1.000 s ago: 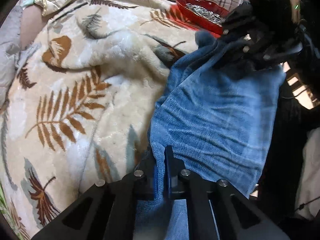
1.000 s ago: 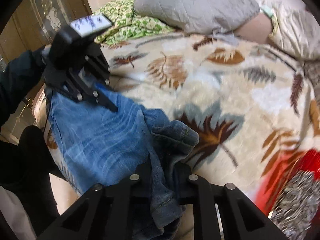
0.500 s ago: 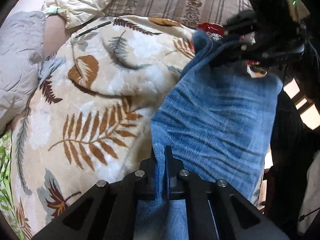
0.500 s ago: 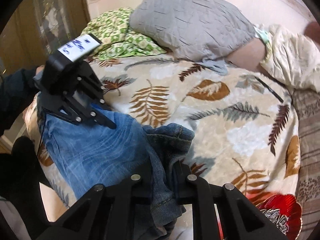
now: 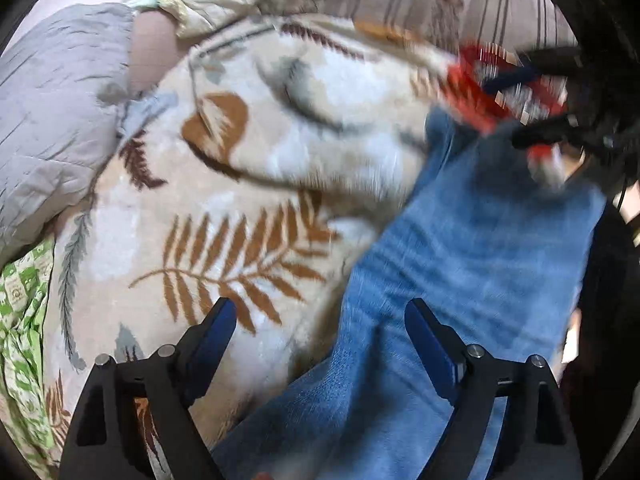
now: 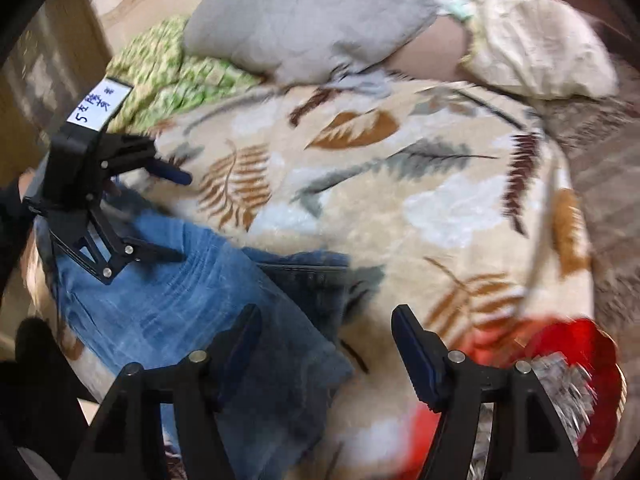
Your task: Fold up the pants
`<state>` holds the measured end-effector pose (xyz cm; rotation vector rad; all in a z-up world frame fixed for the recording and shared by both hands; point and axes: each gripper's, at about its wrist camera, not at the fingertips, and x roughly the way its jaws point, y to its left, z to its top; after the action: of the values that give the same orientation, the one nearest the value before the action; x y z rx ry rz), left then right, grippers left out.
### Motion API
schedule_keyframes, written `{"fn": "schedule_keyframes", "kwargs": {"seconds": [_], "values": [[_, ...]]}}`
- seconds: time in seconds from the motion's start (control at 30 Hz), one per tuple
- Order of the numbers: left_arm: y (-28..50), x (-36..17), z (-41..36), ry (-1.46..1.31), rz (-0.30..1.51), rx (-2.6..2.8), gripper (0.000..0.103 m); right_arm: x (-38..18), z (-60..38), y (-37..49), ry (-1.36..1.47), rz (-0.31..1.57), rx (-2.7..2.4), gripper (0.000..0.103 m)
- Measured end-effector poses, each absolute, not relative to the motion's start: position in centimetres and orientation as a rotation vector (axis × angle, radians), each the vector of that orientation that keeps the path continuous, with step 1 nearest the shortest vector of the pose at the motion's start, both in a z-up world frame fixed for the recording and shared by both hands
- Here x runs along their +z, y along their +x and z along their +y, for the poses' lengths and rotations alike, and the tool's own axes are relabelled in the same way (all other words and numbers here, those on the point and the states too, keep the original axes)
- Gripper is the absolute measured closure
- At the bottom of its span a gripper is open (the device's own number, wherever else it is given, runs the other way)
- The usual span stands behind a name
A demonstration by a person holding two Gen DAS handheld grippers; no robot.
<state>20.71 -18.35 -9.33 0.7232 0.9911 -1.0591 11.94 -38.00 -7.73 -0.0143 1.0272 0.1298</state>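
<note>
The blue jeans [image 5: 460,264] lie on the leaf-print blanket [image 5: 248,184] at the bed's near edge, and they show in the right wrist view [image 6: 168,300] with a darker folded end. My left gripper [image 5: 320,324] is open above the jeans' edge, holding nothing; it also shows in the right wrist view [image 6: 176,220]. My right gripper [image 6: 326,328] is open over the folded end; in the left wrist view [image 5: 536,104] it is blurred at the far end of the jeans.
A red bowl [image 6: 576,360] of seeds sits on the blanket close to my right gripper. A grey pillow [image 6: 304,20], a green patterned cloth [image 6: 168,68] and a cream bundle [image 6: 540,52] lie at the head of the bed.
Both grippers were shut on the jeans and have opened and let go. The jeans have dropped onto the blanket. Both views are blurred by motion.
</note>
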Motion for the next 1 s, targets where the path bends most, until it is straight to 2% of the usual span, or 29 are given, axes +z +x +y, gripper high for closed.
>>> {"fn": "schedule_keyframes", "kwargs": {"seconds": [0.13, 0.27, 0.53, 0.73, 0.83, 1.0], "values": [[20.6, -6.6, -19.1, 0.677, 0.911, -1.11, 0.016, -4.9, -37.5, 7.4, 0.211, 0.953, 0.038, 0.026], [19.6, -5.2, -20.2, 0.68, 0.853, -1.19, 0.016, -5.2, -36.5, 3.2, 0.5, 0.897, -0.007, 0.023], [17.5, -8.2, -23.0, 0.795, 0.904, -1.271, 0.016, -11.9, -37.2, -1.4, 0.951, 0.883, -0.074, 0.022], [16.5, -9.8, -23.9, 0.824, 0.909, -1.319, 0.016, -14.5, -38.5, -0.9, 1.091, 0.828, -0.076, 0.022], [17.5, -11.3, -24.3, 0.841, 0.968, -1.298, 0.016, -15.8, -39.3, -0.5, 1.188, 0.81, -0.054, 0.022], [20.6, -13.7, -24.8, 0.747, 1.17, -1.349, 0.016, -17.6, -40.0, 0.1, 1.324, 0.775, -0.03, 0.022]]}}
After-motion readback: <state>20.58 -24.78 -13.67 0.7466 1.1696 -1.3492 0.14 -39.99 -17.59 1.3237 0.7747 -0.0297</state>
